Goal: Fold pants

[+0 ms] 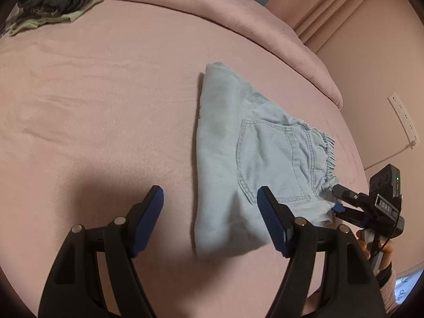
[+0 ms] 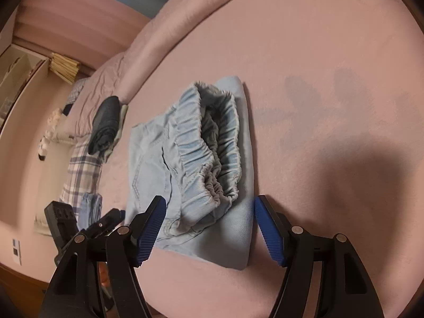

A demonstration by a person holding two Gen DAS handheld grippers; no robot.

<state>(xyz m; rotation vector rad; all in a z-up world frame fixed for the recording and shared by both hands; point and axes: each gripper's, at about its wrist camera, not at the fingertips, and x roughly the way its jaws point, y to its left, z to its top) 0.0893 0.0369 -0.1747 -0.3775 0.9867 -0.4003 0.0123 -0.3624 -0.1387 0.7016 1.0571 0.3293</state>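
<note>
Left tongs (image 1: pixel 210 198) apart, folded pants (image 1: pixel 254 159) flat, waistband toward right tongs (image 2: pixel 209 209)

A pink blanket (image 1: pixel 106 92) covers the bed, with a rolled pink edge (image 1: pixel 238 13) along its far side. Pink walls (image 1: pixel 371 39) stand around it, and a white power strip (image 1: pixel 404 118) with a cord hangs on one. At the blanket's far corner lies a pile of dark and pale clothes (image 1: pixel 58 2). Beside the bed are a plaid cloth (image 2: pixel 82 169), a pale shelf unit (image 2: pixel 18 71) and a stack of yellowish books (image 2: pixel 65 66). Soft shadows fall across the blanket
</note>
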